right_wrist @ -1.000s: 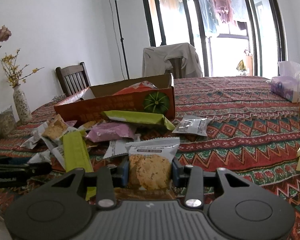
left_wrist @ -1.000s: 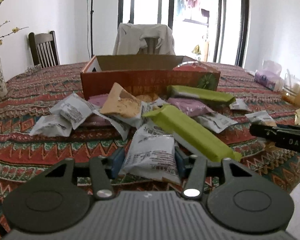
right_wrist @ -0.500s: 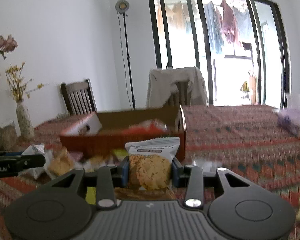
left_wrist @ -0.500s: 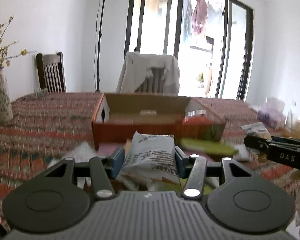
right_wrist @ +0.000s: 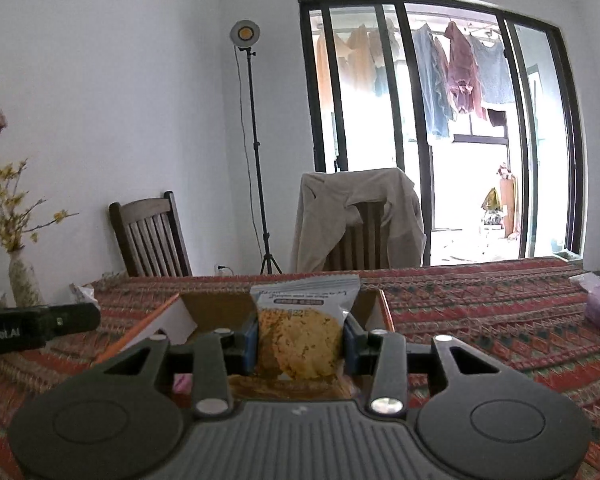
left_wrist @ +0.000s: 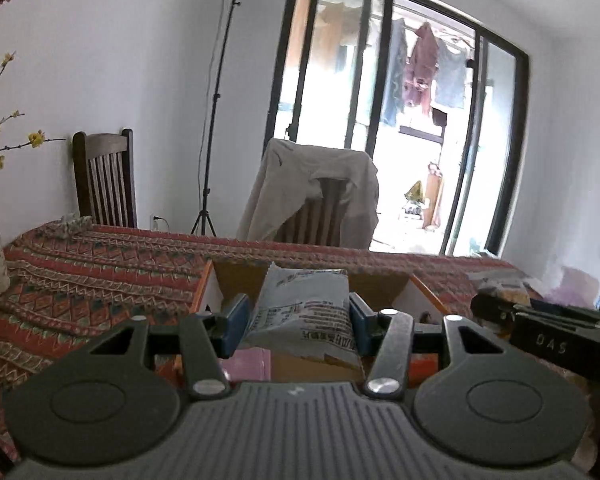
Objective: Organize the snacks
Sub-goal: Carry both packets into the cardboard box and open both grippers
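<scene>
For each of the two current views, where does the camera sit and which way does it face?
Left wrist: rides the left gripper, facing the open cardboard box; grips a white snack packet; right gripper's side at the right edge.
Right wrist: rides the right gripper, same heading; grips a cookie packet.
Shared: box, draped chair, lamp stand.

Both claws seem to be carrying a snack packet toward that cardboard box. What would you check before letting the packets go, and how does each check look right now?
1. Left claw gripping its white packet: ok, the blue pads press both sides.
2. Right claw gripping the cookie packet: ok, shut on it.
3. Cardboard box open on top: ok, the inside shows behind both packets.
4. Packets fully above the box opening: cannot tell, both views look level along the claws.
5. Room left inside the box: cannot tell, the claws hide its floor.
6. Claws clear of each other: ok, each shows apart at the other view's edge.
</scene>
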Tool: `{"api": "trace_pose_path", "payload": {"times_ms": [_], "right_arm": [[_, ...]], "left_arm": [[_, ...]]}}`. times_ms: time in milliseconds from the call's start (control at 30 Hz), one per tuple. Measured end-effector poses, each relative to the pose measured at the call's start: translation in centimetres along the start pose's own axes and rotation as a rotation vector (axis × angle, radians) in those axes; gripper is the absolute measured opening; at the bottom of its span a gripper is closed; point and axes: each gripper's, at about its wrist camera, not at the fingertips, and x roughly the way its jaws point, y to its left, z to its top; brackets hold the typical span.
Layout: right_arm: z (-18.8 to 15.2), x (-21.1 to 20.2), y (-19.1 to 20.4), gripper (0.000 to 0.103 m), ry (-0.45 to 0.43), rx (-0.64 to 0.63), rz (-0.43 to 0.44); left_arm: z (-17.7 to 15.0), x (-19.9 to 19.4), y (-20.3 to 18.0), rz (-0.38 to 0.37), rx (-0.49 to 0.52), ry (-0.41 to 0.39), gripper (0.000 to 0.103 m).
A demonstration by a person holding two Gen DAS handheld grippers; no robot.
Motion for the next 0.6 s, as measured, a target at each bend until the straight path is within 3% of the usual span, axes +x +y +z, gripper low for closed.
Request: {"api": "trace_pose_path", "payload": {"times_ms": [333, 600], "right_arm": [[1.1, 8.1, 0.0, 0.039, 0.013, 0.057, -0.037], [-1.4, 10.5, 0.0, 0.039, 0.041, 0.038, -0.01]], "left_arm": [[2.4, 7.8, 1.2, 0.058, -0.067, 0.025, 0.053], [0.6, 11.0, 2.7, 0.089, -0.073, 0.066, 0.052]]}}
